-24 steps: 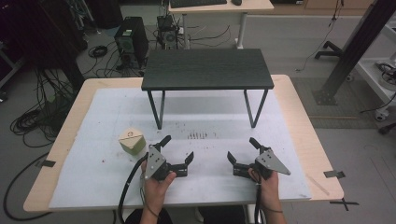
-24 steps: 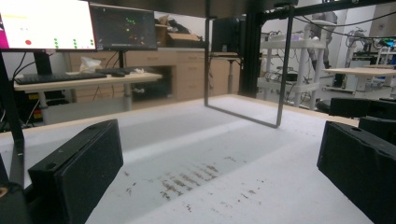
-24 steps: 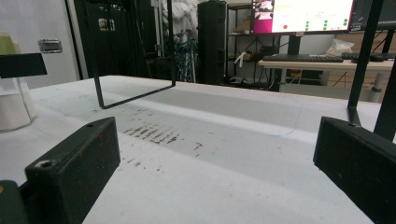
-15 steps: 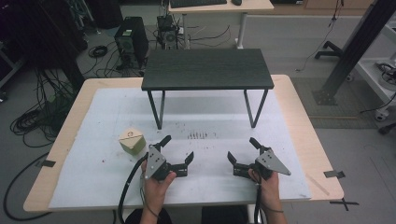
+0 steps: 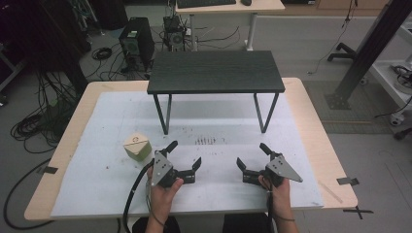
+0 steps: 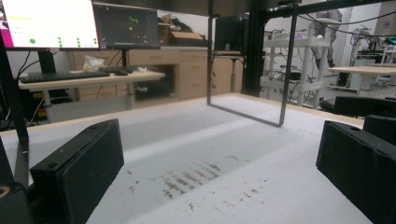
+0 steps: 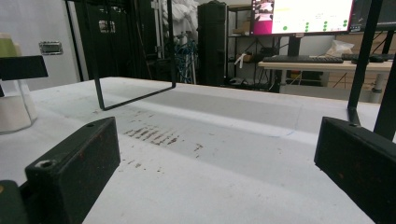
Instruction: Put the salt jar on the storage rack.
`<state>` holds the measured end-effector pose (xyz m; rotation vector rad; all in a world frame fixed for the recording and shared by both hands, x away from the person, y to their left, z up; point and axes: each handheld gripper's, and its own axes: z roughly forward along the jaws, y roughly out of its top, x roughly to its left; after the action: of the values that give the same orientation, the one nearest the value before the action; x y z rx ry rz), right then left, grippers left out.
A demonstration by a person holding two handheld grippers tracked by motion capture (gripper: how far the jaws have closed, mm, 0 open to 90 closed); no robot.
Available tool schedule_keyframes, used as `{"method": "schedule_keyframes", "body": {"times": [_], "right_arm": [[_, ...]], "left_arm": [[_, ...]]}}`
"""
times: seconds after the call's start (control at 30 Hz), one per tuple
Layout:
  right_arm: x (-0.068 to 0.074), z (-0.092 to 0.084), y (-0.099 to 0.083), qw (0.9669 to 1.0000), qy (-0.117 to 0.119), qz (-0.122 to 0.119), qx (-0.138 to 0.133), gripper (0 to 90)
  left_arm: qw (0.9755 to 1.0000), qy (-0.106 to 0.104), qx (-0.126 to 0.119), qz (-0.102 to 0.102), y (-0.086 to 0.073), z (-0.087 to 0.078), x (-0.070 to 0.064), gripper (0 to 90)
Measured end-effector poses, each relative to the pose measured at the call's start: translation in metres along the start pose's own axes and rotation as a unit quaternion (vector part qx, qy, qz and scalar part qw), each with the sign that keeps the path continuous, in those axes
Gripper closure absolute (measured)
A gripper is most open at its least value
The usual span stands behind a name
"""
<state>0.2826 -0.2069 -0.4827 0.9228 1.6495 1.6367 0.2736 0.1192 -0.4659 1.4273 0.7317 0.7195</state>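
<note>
One box (image 5: 137,146); one black stand (image 5: 216,72); two grippers (image 5: 183,158) (image 5: 251,162)

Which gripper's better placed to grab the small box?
Left. The left gripper sits open just beside the small box; the right gripper, also open, is farther across the mat.

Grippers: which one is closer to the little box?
The left gripper. The box sits just beside it on the white mat, while the right gripper is on the far side, well away from it.
</note>
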Motion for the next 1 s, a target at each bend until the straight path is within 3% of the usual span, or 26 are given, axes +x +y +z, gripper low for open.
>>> {"method": "schedule_keyframes", "body": {"times": [1.0], "right_arm": [[0.000,0.000,0.000,1.0000,0.001,0.000,-0.001,0.1]], "left_arm": [[0.9998,-0.019,0.001,-0.003,0.001,-0.031,-0.006,0.2]]}}
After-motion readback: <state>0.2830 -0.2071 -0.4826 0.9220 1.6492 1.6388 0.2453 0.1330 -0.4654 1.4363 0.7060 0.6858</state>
